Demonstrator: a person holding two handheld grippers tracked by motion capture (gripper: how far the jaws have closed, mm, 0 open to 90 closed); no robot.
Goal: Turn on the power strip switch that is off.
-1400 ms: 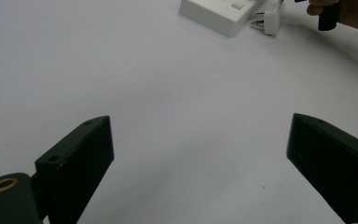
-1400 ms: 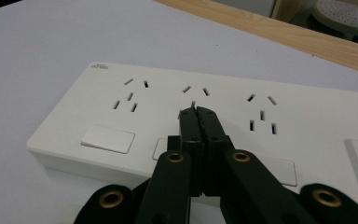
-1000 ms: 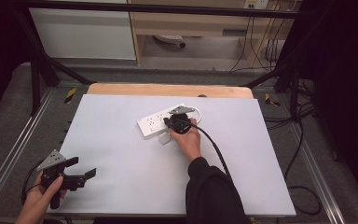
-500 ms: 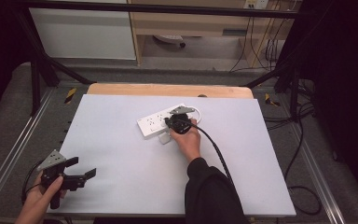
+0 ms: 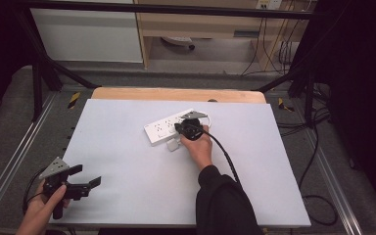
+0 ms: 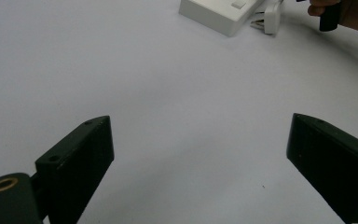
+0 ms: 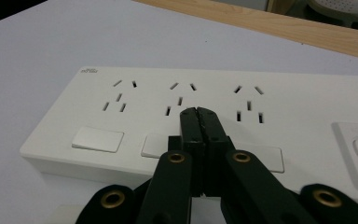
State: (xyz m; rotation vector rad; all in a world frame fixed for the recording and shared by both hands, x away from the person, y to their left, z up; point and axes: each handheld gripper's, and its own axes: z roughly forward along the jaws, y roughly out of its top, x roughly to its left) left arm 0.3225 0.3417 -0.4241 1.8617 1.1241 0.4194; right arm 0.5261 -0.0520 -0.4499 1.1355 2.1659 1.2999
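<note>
My right claw (image 7: 199,116) is clenched on nothing, tips over the power strip (image 7: 214,107) at mid-table — its long axis runs nine to three. My left claw (image 5: 81,177) gapes empty, well apart at seven o'clock.

A white-topped table (image 5: 127,147) carries a white power strip (image 5: 164,128) and a plug (image 5: 173,145).

- In the right gripper view, the closed black jaws of the right gripper (image 7: 199,116) cover the middle rocker switch of the white plastic power strip (image 7: 205,121), so whether the tips touch it cannot be told.
- That strip's right end is cut off by the frame edge.
- In the left gripper view, the small white plug (image 6: 269,17) and the strip are cropped at the top.
- The strip's grey corner lettering is too small to read.
</note>
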